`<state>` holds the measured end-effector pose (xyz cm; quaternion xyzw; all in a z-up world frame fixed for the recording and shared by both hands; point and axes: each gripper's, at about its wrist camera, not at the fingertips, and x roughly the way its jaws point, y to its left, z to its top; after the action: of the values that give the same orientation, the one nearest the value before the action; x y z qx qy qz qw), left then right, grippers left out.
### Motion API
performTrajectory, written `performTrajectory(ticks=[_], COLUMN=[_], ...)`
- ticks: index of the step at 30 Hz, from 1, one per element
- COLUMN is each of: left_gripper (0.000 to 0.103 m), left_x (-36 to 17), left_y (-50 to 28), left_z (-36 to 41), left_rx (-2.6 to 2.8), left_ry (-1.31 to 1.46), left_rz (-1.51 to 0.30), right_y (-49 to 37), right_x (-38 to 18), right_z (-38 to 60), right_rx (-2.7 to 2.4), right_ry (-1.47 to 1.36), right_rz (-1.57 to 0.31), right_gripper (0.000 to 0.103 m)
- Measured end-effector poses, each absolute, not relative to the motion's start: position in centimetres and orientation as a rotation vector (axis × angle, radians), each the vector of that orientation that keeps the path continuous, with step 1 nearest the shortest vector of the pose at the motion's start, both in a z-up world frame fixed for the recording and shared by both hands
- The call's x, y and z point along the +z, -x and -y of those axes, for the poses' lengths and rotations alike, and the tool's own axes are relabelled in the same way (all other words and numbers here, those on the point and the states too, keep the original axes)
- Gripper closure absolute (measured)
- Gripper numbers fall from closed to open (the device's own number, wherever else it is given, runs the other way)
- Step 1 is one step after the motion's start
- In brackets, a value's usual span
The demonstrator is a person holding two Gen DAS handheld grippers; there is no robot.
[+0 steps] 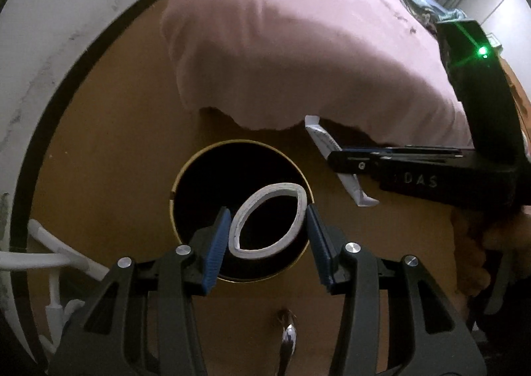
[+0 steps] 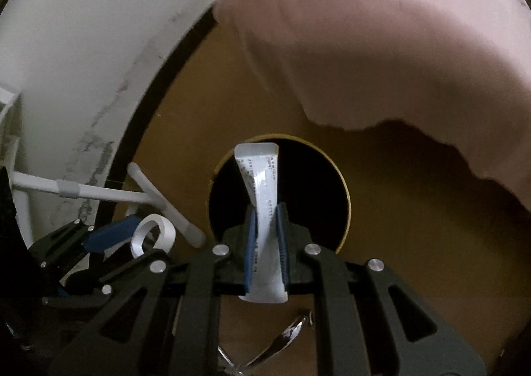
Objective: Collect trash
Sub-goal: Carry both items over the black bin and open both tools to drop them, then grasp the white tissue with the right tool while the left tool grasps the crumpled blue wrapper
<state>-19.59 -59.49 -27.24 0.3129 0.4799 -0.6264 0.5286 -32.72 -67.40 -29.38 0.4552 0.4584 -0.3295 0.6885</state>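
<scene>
A bed takes up most of the room here, with a pink sheet [image 1: 298, 44] hanging over its edge and casting a dark shadow onto the brown floor [image 1: 109, 143]. A white wall [image 1: 49, 27] with grey scuffs runs along the left, edged at the bottom by a dark strip. Some white pipes [image 2: 99, 193] stand against that wall, low down.

On the floor just in front of the bed sits a round black bin [image 1: 199, 183] with a thin gold rim, its mouth open and dark inside. Both claws hang over it, pointing steeply down.

The left gripper [image 1: 268, 236] has its blue pads about half apart, pressed on either side of a white tape ring [image 1: 265, 220], which is squashed into an oval between them. The ring hangs right above the bin's opening. In the right wrist view the same ring shows at the lower left, held beside the pipes.

The right gripper [image 2: 267, 243] is nearly closed, pinching a flat white tube [image 2: 259, 176] with small print on it. The tube sticks out past the pads, its crimped end over the mouth of the bin. From the left wrist view the tube shows slanting beside the bin's rim, clamped in the black jaws, and a green light [image 1: 482, 51] glows on the body of that gripper.

A person's hand [image 1: 488, 243] shows dimly at the right edge.
</scene>
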Motion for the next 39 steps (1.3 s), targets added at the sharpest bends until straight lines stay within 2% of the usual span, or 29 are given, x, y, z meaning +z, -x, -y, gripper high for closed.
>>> performTrajectory(ticks=[2, 4, 5, 8, 13, 15, 16, 18, 19, 20, 24, 29, 33, 39], left_gripper=[0.055, 0.044, 0.035, 0.024, 0.021, 0.016, 0.014, 0.011, 0.01, 0.009, 0.008, 0.007, 0.006, 0.006], left_x=[-28.0, -28.4, -28.4, -28.0, -25.0, -22.9, -21.1, -18.5, -16.5, -15.1, -8.4, -1.5, 0.9, 1.7], left_y=[19.6, 19.3, 19.1, 18.8, 19.4, 19.7, 20.0, 20.3, 20.5, 20.5, 19.9, 16.2, 10.7, 2.8], left_z=[59.9, 60.1, 60.2, 60.4, 58.1, 56.9, 55.9, 54.9, 53.6, 52.8, 48.4, 39.3, 30.2, 15.3], left_rx=[-1.49, -1.48, -1.475, -1.465, -1.476, -1.482, -1.491, -1.506, -1.519, -1.517, -1.458, -1.282, -1.093, -0.733], left_ry=[-0.76, -0.768, -0.768, -0.762, -0.77, -0.767, -0.757, -0.732, -0.71, -0.698, -0.627, -0.567, -0.483, -0.332], left_rz=[-1.129, -1.137, -1.135, -1.112, -1.05, -1.018, -0.992, -0.948, -0.92, -0.897, -0.776, -0.646, -0.678, -0.783], right_y=[32.8, 32.9, 32.9, 32.8, 32.8, 32.5, 32.3, 32.2, 32.2, 32.2, 31.3, 26.7, 19.6, 8.0], right_x=[-30.8, -31.7, -31.9, -32.1, -31.0, -30.5, -30.2, -29.2, -28.0, -27.1, -21.5, -10.6, -3.8, 0.8], right_z=[67.7, 68.2, 68.2, 68.2, 68.5, 68.3, 68.2, 68.0, 67.7, 67.5, 66.0, 59.8, 51.4, 37.9], right_rx=[-0.733, -0.736, -0.736, -0.735, -0.716, -0.706, -0.7, -0.705, -0.716, -0.729, -0.744, -0.643, -0.407, -0.005], right_ry=[-1.037, -1.049, -1.053, -1.052, -1.019, -1.008, -1.005, -0.993, -0.969, -0.943, -0.824, -0.588, -0.443, -0.331], right_rz=[-1.037, -1.05, -1.051, -1.051, -1.053, -1.051, -1.056, -1.052, -1.031, -1.014, -0.963, -0.84, -0.749, -0.728], right_gripper=[0.09, 0.09, 0.09, 0.09, 0.09, 0.09, 0.085, 0.062, 0.036, 0.028, 0.028, 0.028, 0.028, 0.028])
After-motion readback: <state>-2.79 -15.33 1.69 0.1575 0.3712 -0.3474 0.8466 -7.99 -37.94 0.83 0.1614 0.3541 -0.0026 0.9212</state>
